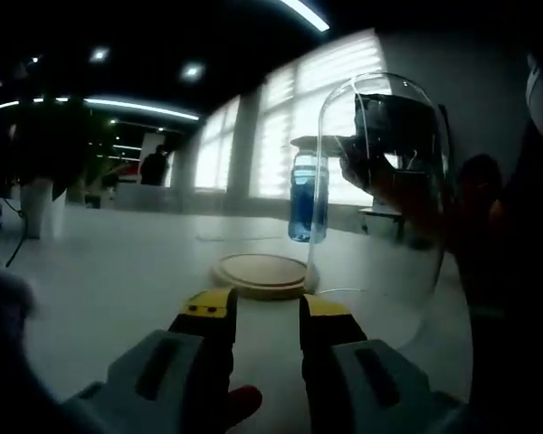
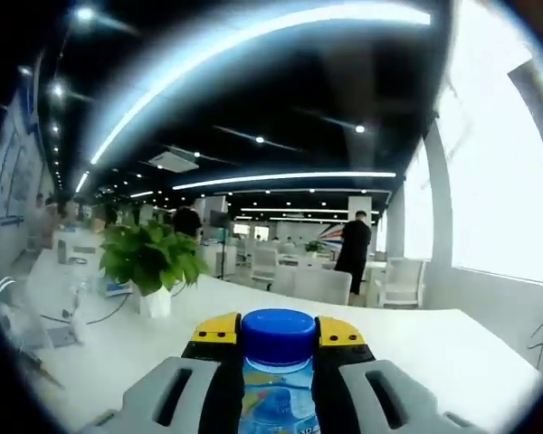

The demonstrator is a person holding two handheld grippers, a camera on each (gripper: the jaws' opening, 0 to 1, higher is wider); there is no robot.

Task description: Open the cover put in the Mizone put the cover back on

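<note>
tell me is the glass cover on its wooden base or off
Off. The glass cover stands tilted beside the wooden base, whose top lies bare; the bottle is in the right gripper.

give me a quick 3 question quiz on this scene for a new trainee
1. True or false: the glass cover is sitting on the wooden base.
2. Multiple choice: what is the right hand-held gripper clamped on? A) a potted plant B) a blue-capped bottle C) the wooden base
3. Fill in: the left hand-held gripper has its jaws ____ and holds nothing.

Key:
1. False. The cover stands tilted beside the base, which is bare; the bottle shows beyond its glass.
2. B. The bottle is between the jaws in the right gripper view, cap up.
3. Open. They point toward the base on the white table.
</note>
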